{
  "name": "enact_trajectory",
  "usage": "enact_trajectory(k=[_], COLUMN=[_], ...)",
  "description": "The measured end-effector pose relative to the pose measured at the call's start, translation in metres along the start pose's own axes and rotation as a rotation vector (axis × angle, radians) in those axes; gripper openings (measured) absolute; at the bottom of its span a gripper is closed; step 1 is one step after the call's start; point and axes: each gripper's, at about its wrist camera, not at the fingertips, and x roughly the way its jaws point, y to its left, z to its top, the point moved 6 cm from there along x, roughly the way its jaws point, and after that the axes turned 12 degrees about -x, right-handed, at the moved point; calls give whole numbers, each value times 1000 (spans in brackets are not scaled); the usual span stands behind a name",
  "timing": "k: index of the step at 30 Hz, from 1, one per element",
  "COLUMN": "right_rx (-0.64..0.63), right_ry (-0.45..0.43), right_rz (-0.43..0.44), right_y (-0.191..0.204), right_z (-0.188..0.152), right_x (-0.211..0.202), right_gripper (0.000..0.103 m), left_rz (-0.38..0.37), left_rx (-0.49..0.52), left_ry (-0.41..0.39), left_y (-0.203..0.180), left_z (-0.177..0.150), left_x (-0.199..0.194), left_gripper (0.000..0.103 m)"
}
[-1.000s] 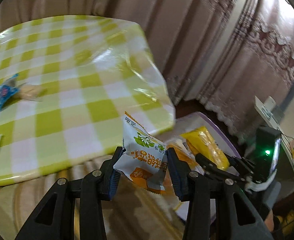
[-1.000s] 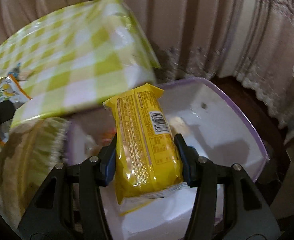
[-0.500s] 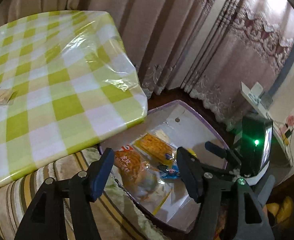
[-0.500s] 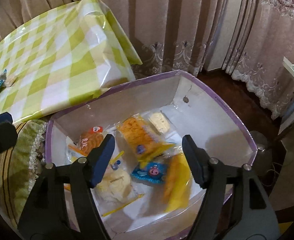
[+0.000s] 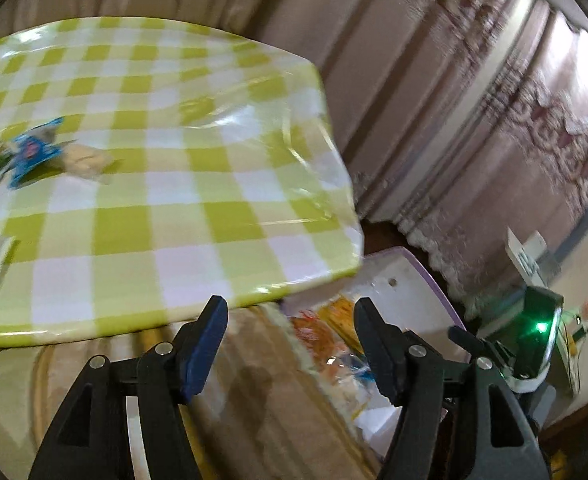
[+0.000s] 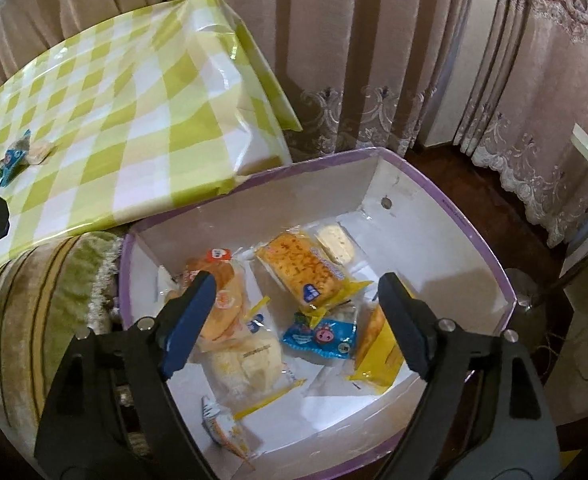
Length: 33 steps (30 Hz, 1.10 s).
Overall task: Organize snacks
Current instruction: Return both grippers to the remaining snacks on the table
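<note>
Right hand-held gripper, empty, above snacks in box.

Left wrist cam looked forward-down past its tongs at the checked table, box off right. Right cam sat close over that box, table upper left. Both shared the table corner and box.

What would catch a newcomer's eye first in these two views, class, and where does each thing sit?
First, the purple-rimmed box below the table's corner, its white floor strewn with wrapped snacks, among them an orange cake packet and a small blue packet. Next, the green-and-white checked tablecloth, where a few snacks lie at the far left. The right gripper hangs open and empty over the box.
</note>
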Motion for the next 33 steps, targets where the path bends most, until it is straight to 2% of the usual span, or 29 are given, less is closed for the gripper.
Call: enact_trajectory(k=[3, 12, 21, 26, 29, 33], right_rx=[-38, -141, -237, -277, -292, -304], right_ry=[-2, -38, -68, -71, -79, -79], right_rz=[6, 70, 131, 154, 161, 171], right_y=[15, 73, 132, 158, 169, 180], right_z=[6, 26, 44, 53, 59, 66], right_x=[-6, -27, -35, -32, -32, -29], right_gripper=[86, 86, 87, 87, 87, 87], left_rz=[16, 100, 140, 187, 219, 240], left_rx=[-54, -285, -500, -520, -521, -495], left_ry=[-28, -126, -149, -126, -75, -84], left_y=[22, 119, 195, 213, 222, 225], left_z=[6, 23, 28, 41, 48, 63], left_x=[-11, -61, -87, -77, -62, -56], left_gripper=[66, 66, 66, 66, 66, 66])
